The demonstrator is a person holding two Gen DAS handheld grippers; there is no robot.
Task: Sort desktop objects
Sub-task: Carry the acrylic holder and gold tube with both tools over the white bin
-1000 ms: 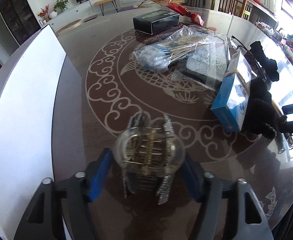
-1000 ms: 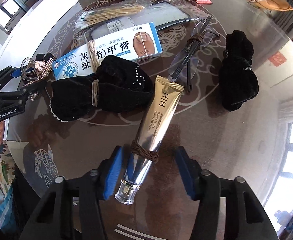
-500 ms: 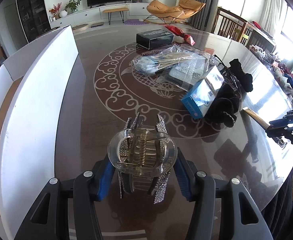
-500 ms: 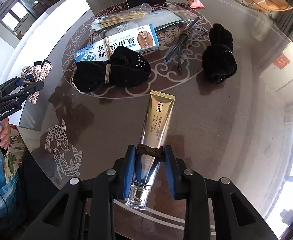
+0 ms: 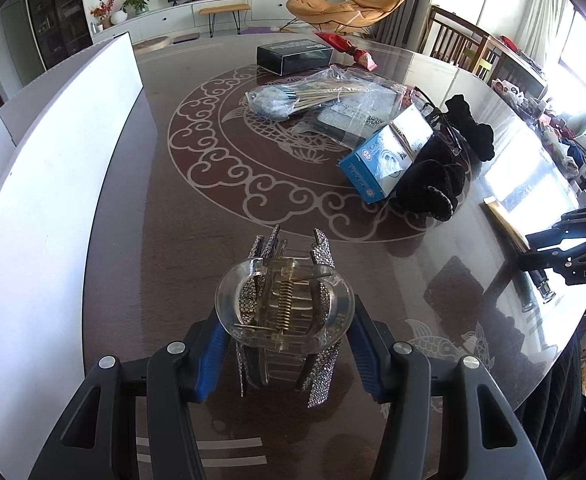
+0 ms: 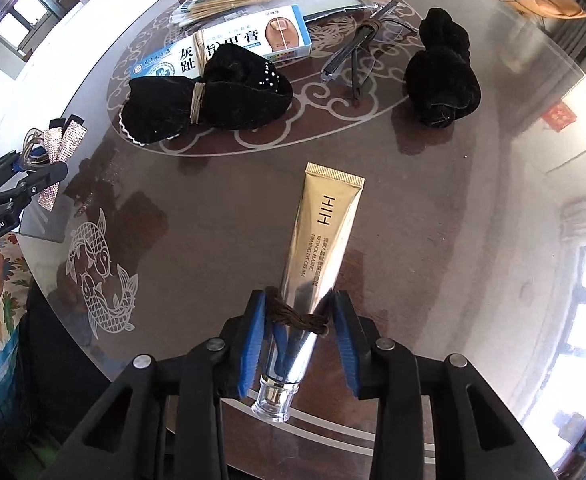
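Note:
A clear hair claw clip (image 5: 285,308) with rhinestone strips hangs above the dark glass table (image 5: 181,240), and my left gripper (image 5: 287,344) is shut on its rounded sides. The right wrist view shows that clip (image 6: 59,140) at the far left. A gold cream tube (image 6: 325,232) with a brown hair tie (image 6: 297,316) round its neck lies on the table. My right gripper (image 6: 299,336) points straight down over the tube's cap end. Its jaws are opening, with the tube between the blue pads (image 6: 253,332) and gaps showing beside it.
Further back lie a blue and white medicine box (image 6: 253,44), a black velvet bow (image 6: 205,108), a black scrunchie (image 6: 441,80), folded glasses (image 6: 353,52), a bag of cotton swabs (image 5: 305,96) and a black box (image 5: 293,56). A white board (image 5: 53,200) runs along the left.
The right jaws closed on the gold tube, drew it back from the pile, then spread. The left gripper carried the clip back from the pile.

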